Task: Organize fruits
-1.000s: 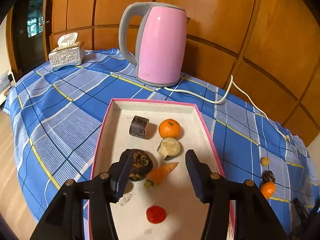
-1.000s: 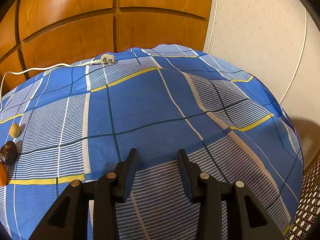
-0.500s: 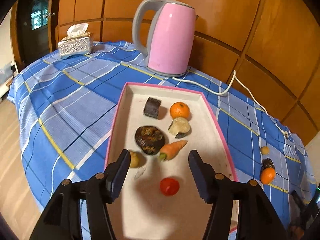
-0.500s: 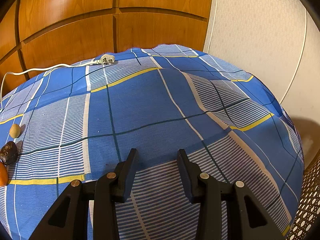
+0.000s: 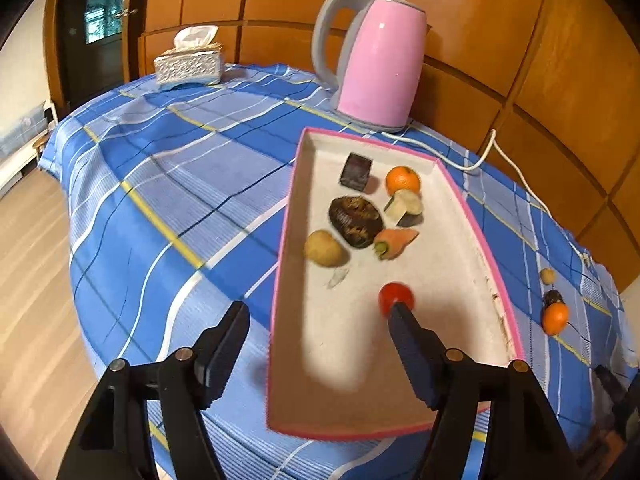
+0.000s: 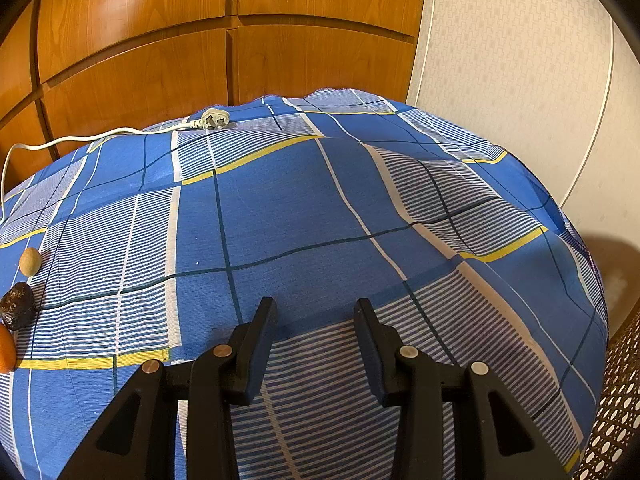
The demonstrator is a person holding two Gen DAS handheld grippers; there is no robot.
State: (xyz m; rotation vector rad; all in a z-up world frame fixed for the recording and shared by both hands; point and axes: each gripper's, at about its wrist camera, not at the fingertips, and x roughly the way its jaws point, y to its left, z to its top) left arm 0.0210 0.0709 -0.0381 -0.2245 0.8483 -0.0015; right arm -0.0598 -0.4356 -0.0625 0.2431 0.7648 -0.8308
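A pink-rimmed tray (image 5: pixel 440 280) lies on the blue checked cloth. It holds a dark block (image 5: pixel 354 171), an orange (image 5: pixel 403 180), a pale cut piece (image 5: pixel 404 208), a dark oval fruit (image 5: pixel 355 221), a carrot piece (image 5: pixel 396 242), a yellowish round fruit (image 5: pixel 324 248) and a red tomato (image 5: pixel 396 296). My left gripper (image 5: pixel 318 320) hangs over the tray's near left edge; its jaws are opening with nothing between them. To the right on the cloth lie a tan fruit (image 5: pixel 547 276), a dark fruit (image 5: pixel 553 297) and an orange (image 5: pixel 555 319). My right gripper (image 6: pixel 315 312) is open and empty over bare cloth, with those fruits far to its left (image 6: pixel 17 306).
A pink kettle (image 5: pixel 376 60) stands behind the tray, its white cord (image 5: pixel 480 160) running right to a plug (image 6: pixel 214 119). A silver tissue box (image 5: pixel 188 66) sits at the back left. Wooden panels back the table; the cloth drops off at the left and right edges.
My left gripper drew back and leftward from the tray's items while its jaws widened. The yellowish fruit now lies free beside the dark oval fruit. The right gripper stayed still.
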